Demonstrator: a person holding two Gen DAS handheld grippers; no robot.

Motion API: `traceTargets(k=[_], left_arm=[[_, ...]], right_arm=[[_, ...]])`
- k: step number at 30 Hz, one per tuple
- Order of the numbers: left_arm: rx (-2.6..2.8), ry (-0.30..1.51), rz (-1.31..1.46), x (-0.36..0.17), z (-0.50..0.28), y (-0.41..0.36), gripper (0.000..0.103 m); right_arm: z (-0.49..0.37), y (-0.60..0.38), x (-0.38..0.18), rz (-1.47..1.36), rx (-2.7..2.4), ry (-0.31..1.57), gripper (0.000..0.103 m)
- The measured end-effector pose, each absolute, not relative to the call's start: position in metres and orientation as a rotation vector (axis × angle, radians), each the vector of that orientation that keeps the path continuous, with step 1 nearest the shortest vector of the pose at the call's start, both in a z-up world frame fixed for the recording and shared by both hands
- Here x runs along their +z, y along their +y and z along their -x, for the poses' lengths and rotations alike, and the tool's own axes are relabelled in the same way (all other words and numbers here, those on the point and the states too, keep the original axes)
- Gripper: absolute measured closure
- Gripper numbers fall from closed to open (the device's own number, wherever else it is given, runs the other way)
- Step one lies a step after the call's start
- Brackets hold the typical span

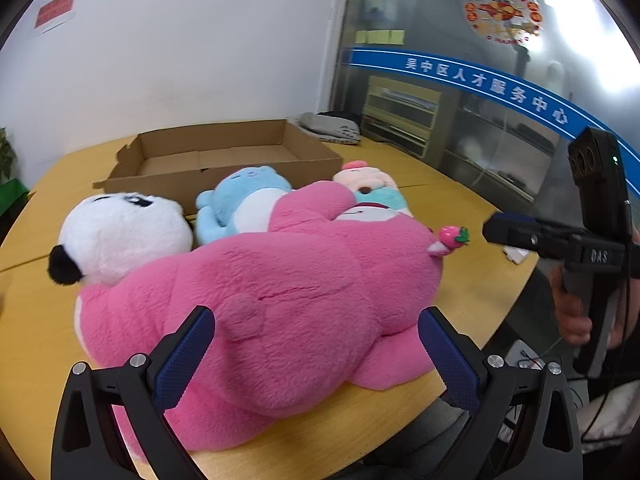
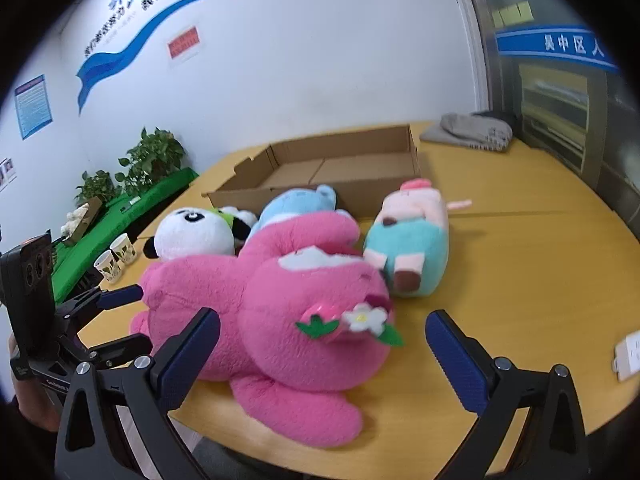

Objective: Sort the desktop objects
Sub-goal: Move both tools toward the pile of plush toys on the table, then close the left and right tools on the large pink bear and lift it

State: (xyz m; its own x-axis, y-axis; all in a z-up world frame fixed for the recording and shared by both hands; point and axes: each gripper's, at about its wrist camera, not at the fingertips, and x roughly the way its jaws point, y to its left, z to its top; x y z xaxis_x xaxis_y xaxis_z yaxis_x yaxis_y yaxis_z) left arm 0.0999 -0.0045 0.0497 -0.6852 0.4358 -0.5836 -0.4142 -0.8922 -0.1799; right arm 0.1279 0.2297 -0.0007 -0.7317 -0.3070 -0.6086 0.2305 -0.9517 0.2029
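A big pink plush bear point(image 1: 280, 292) lies on the yellow table point(image 1: 472, 208), also in the right wrist view point(image 2: 288, 312). Behind it lie a panda plush point(image 1: 124, 232) point(image 2: 192, 234), a blue plush point(image 1: 244, 200) point(image 2: 300, 202) and a pink-and-teal plush point(image 1: 372, 186) point(image 2: 408, 248). An open, empty cardboard box point(image 1: 224, 156) point(image 2: 332, 172) sits beyond them. My left gripper point(image 1: 316, 356) is open, its fingers either side of the bear's near end. My right gripper point(image 2: 324, 352) is open around the bear's head with the strawberry and flower.
A grey folded cloth point(image 1: 332, 126) point(image 2: 472, 132) lies at the table's far corner by a glass wall. Two paper cups point(image 2: 116, 260) and green planters point(image 2: 132, 208) stand left. A white power strip point(image 2: 628, 356) lies at the right table edge.
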Motion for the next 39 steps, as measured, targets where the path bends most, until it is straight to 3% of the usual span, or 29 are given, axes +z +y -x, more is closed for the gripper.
traceTargets(k=[4,15,25,39], left_arm=[[2.530,-0.149,0.875,0.047,-0.114,-0.012,0.000],[2.559,-0.187,0.889,0.031,-0.106,0.008,0.000],[2.587,-0.248,0.914,0.013,-0.075,-0.016,0.000],[2.566,-0.200,0.940,0.009,-0.066,-0.029,0.000]], right_arm=[[-0.128,0.221,-0.003,-1.022,-2.737,-0.109,0.000],[-0.122,0.203,-0.009,-1.070,-2.786,0.027,0.000],[-0.107,0.201,-0.026,-1.116,-2.753,-0.006,0.000],[-0.090,0.215,-0.035,-1.101,-2.670,-0.104,0.000]])
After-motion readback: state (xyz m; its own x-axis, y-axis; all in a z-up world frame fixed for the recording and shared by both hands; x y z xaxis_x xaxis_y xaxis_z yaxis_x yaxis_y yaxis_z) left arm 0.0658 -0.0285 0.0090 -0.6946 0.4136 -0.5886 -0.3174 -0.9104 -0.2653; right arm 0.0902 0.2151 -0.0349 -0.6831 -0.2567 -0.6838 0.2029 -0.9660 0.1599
